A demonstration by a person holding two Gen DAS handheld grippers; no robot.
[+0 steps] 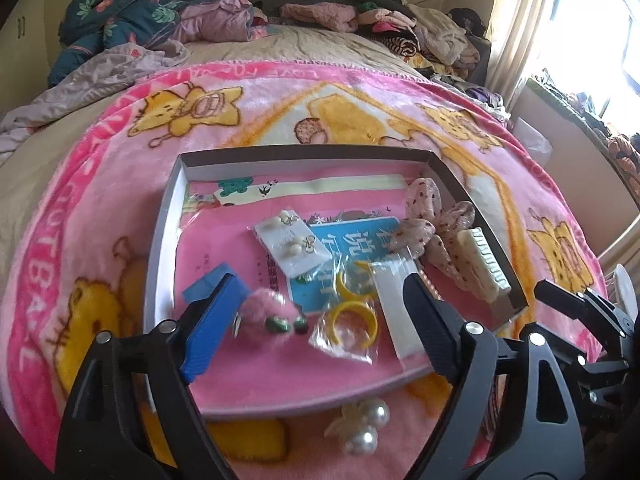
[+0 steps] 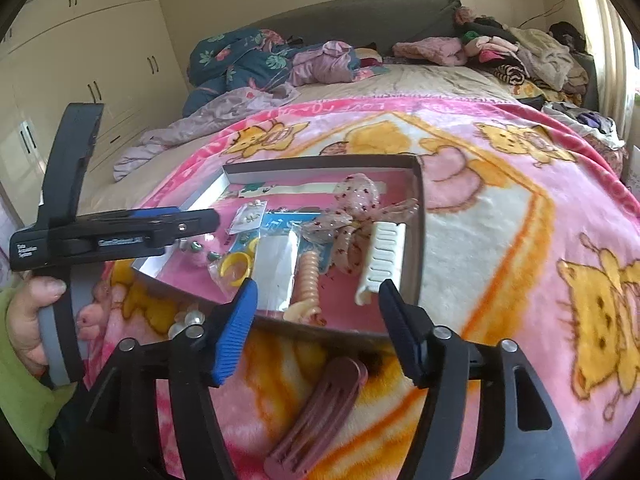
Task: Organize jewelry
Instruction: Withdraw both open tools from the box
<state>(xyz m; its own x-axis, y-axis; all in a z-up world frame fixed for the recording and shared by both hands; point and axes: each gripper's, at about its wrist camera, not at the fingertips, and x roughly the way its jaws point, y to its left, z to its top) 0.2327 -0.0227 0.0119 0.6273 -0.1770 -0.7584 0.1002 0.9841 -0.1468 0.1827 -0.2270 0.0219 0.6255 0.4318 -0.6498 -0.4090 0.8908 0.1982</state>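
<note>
Bed (image 2: 420, 76): covered by a pink cartoon blanket (image 2: 500, 216); all items are carried on it.

Shallow cardboard box (image 1: 168, 216): set at blanket centre, serving as the jewelry tray. Already lodged inside: polka-dot fabric bow (image 1: 432, 220) at 2 o'clock, white comb clip (image 2: 380, 256) at 3 o'clock, earring card (image 1: 290, 240) at centre, bagged yellow rings (image 1: 352, 320) and pink fluffy hair tie (image 1: 268, 312) at 6 o'clock.

Mauve hair clip (image 2: 320, 412): left outside the box on the blanket, at 6 o'clock of the box, directly between the fingers of the right gripper (image 2: 316, 324). That gripper is released, nothing held. It is judged the next item to be collected; it is best taken across its narrow width, near mid-length, so that it is lifted level.

Pearl hair ornament (image 1: 362, 420): also outside, just beside the near box wall, beneath the left gripper (image 1: 320, 320), which is spread wide and empty. A low, centred closure is advised, since the pearls may roll.
</note>
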